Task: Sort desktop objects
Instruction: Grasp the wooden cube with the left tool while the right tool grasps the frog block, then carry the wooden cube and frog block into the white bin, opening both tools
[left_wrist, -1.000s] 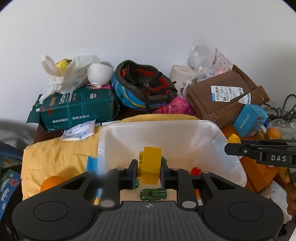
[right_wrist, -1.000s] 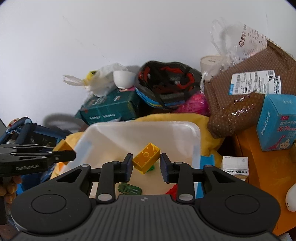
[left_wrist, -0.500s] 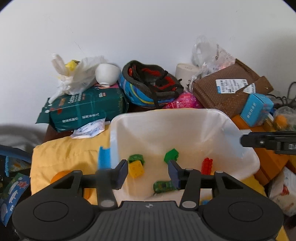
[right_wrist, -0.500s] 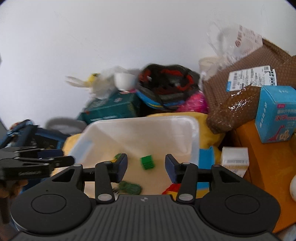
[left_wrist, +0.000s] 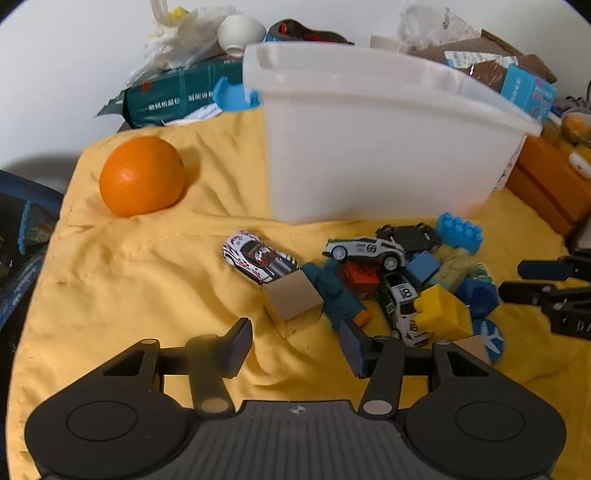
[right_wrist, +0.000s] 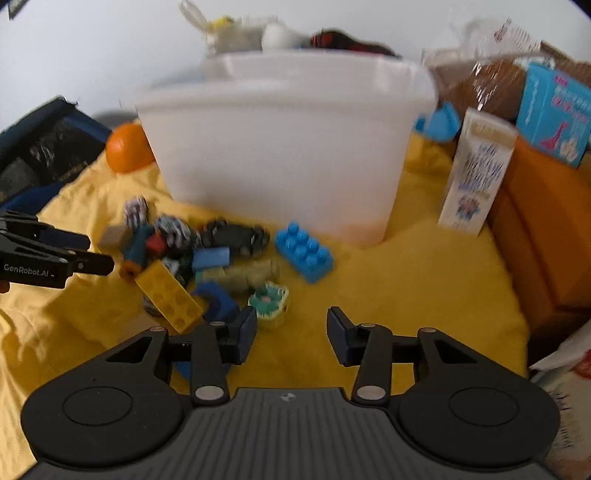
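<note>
Both claws hang spread and empty, low over the yellow cloth (left_wrist: 147, 266). The left claw (left_wrist: 297, 341) has a wooden block (left_wrist: 293, 301) just ahead between its fingers, with the toy pile (left_wrist: 399, 273) crowding its right finger. The right claw (right_wrist: 291, 332) faces bare cloth, a blue brick (right_wrist: 304, 251) farther ahead. Beyond stands the white tub (left_wrist: 369, 147). Closing now risks pinching cloth or dragging neighbouring cars; the orange (left_wrist: 142, 175), far left, could roll.

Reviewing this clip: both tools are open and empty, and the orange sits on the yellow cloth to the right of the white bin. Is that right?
Not quite. The orange lies to the left of the white bin, as the left wrist view shows. The rest holds: it sits on the yellow cloth, and the left tool and right tool are open and empty.
</note>
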